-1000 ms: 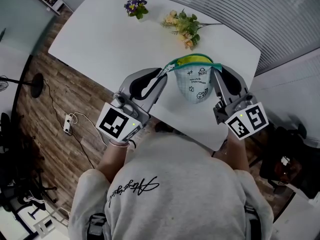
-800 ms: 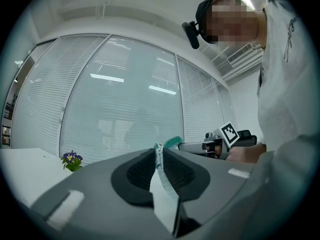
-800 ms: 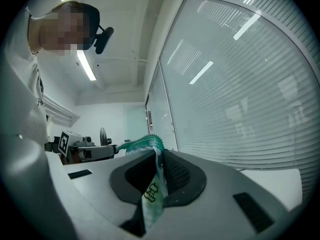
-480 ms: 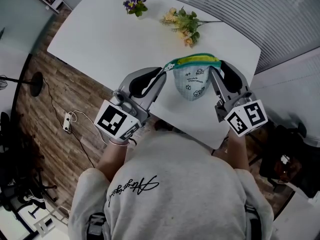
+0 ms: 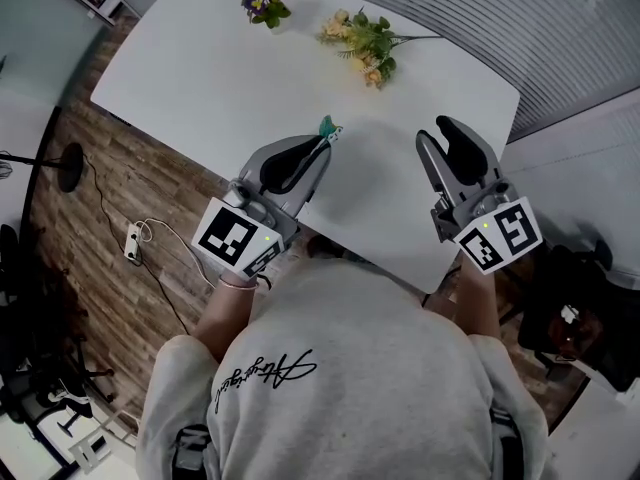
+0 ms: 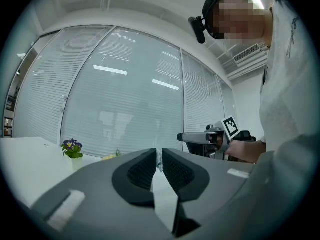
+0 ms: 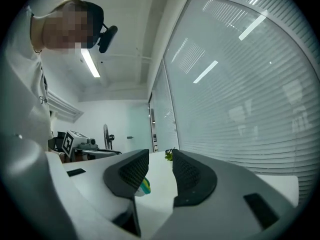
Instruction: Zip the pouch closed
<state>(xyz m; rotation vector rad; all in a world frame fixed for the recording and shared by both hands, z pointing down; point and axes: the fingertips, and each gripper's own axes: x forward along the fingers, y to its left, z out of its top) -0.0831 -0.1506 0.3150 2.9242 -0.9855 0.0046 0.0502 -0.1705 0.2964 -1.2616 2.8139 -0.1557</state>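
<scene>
Now left gripper [image 5: 325,140] pinches pouch [image 5: 328,128] end at its tip; right gripper [image 5: 433,130], jaws just opening and apart, holds nothing.

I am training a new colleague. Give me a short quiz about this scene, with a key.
1. True or false: the right gripper holds the pouch.
2. What lies near the table's far edge? A) cups B) flowers C) books
3. Fill in: the left gripper is shut on the ____.
Key: 1 false, its jaws have just been opening, nothing between them; 2 B; 3 pouch.
</scene>
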